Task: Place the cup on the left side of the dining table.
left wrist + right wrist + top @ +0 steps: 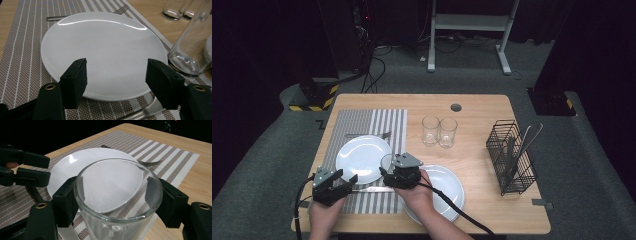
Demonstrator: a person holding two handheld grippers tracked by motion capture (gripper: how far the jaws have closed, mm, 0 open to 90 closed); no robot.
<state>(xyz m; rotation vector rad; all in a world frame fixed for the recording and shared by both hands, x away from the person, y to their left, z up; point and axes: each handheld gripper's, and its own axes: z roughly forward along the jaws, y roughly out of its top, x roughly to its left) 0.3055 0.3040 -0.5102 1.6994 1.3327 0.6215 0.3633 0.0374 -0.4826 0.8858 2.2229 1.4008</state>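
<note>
Glass (117, 202), clear and unlabelled, is sitting between the jaws of the right gripper (398, 172), which are pressing its sides; it is standing at the right edge of the striped placemat (362, 122), just beside the white plate (362, 158) lying on that mat. No brand or writing is showing on any of these. Largest, the wooden counter (482, 107) is carrying everything. A second white plate (451, 192) is lying under the right hand (419, 192), which is reaching forward from the near edge. The wire cutlery basket (511, 157) is standing at the far right. The left gripper (334, 182) is hovering low at the plate's near rim with its jaws spread apart, gripping nothing. Two more glasses (439, 131) are standing together mid-counter. A fork (87, 15) is lying beyond the plate.
</note>
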